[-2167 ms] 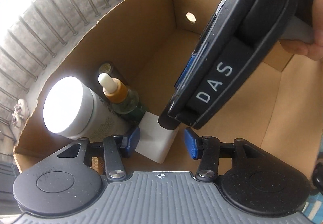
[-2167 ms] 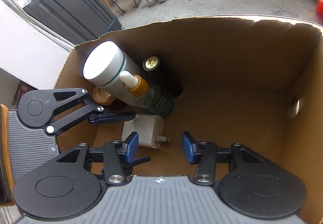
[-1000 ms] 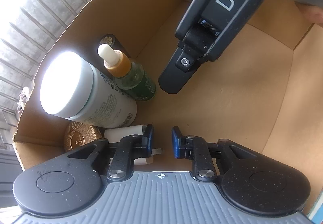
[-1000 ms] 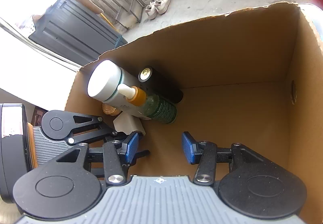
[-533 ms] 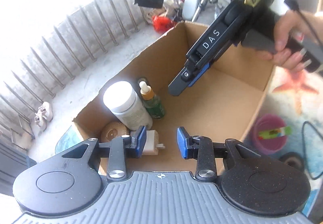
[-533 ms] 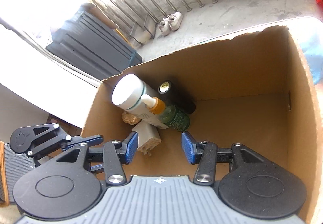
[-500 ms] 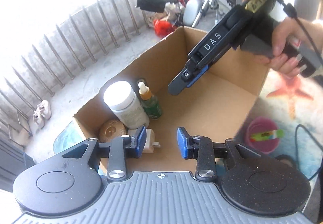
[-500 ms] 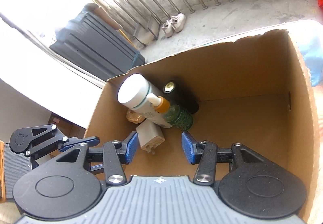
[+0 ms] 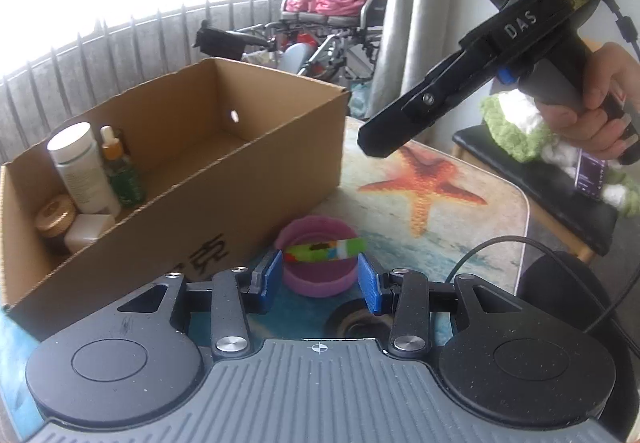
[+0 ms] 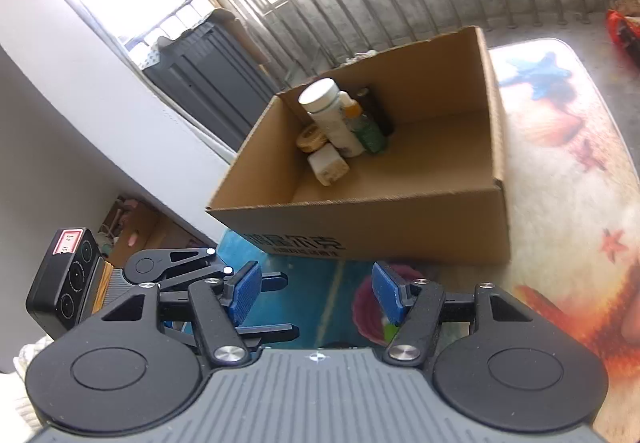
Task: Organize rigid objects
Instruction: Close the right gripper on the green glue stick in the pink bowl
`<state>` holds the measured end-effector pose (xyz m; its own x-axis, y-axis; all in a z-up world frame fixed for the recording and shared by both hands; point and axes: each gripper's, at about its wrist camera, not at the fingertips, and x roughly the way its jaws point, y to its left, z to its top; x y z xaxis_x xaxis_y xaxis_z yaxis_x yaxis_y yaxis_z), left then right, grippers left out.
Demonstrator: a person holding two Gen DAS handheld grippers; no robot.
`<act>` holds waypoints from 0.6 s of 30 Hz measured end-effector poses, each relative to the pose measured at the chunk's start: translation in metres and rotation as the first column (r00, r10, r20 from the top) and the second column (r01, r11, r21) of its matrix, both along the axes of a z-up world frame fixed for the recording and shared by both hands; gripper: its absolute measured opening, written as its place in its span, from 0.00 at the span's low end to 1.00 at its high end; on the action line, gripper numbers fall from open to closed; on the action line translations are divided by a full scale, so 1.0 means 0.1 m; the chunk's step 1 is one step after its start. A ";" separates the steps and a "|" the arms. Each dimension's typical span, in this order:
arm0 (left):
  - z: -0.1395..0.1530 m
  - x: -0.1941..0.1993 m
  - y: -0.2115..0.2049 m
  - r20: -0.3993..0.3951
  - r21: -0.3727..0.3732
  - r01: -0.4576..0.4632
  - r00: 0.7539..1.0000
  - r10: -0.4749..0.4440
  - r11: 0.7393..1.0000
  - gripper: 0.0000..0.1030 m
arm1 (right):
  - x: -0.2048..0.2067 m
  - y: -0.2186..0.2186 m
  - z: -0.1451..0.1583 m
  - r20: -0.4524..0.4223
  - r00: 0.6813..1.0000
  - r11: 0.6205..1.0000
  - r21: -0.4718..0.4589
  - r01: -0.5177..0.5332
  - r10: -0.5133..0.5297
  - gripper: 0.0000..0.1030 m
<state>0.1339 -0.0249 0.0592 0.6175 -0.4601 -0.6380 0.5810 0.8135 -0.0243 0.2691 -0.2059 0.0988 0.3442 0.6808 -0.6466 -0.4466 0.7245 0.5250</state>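
Both tools have pulled up and back out of the cardboard box since the earlier frames; they now hang outside it, above the surface. Left tool (image 9: 319, 280): blue ribbed pads spread wide, nothing gripped, a pink round cup (image 9: 319, 261) just beyond and between them. A multicoloured bar (image 9: 326, 246), green, orange and white, lies across the cup's rim. Right tool (image 10: 313, 290): pads also wide apart, empty; in the left view its black body reads "DAS" in white.

Cardboard box (image 9: 256, 179): plain brown corrugated, rectangular, open top, torn rim, round hole in one end wall, dark print on the near side, not legible. All contents sit in one corner: white cylindrical bottle (image 9: 82, 167) with flat white cap and small unreadable text, green glass dropper bottle (image 9: 122, 168) with amber collar, dark tube (image 10: 378, 111) behind, gold ribbed-lid jar (image 9: 55, 214), white blocky charger (image 9: 89, 230).

Surface (image 9: 472, 239): glossy sea print with an orange starfish.
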 end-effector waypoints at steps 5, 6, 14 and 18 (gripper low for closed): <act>-0.14 -0.05 -0.44 0.158 0.215 0.051 0.984 -0.086 0.975 0.39 | -0.02 -0.15 -0.27 0.009 0.997 0.996 -0.049 0.073 -0.073 0.62; -0.16 -0.06 -0.51 0.192 0.292 0.063 0.974 -0.123 0.954 0.39 | -0.03 -0.16 -0.32 0.003 0.997 0.996 -0.047 0.076 -0.076 0.62; -0.34 0.11 -0.73 0.133 0.535 0.209 0.936 -0.326 0.818 0.39 | 0.06 -0.22 -0.52 -0.025 0.998 0.998 -0.019 0.056 -0.057 0.62; -0.39 0.19 -0.85 0.069 0.635 0.307 0.891 -0.448 0.709 0.38 | 0.11 -0.25 -0.60 -0.044 0.997 0.998 -0.005 0.063 -0.063 0.62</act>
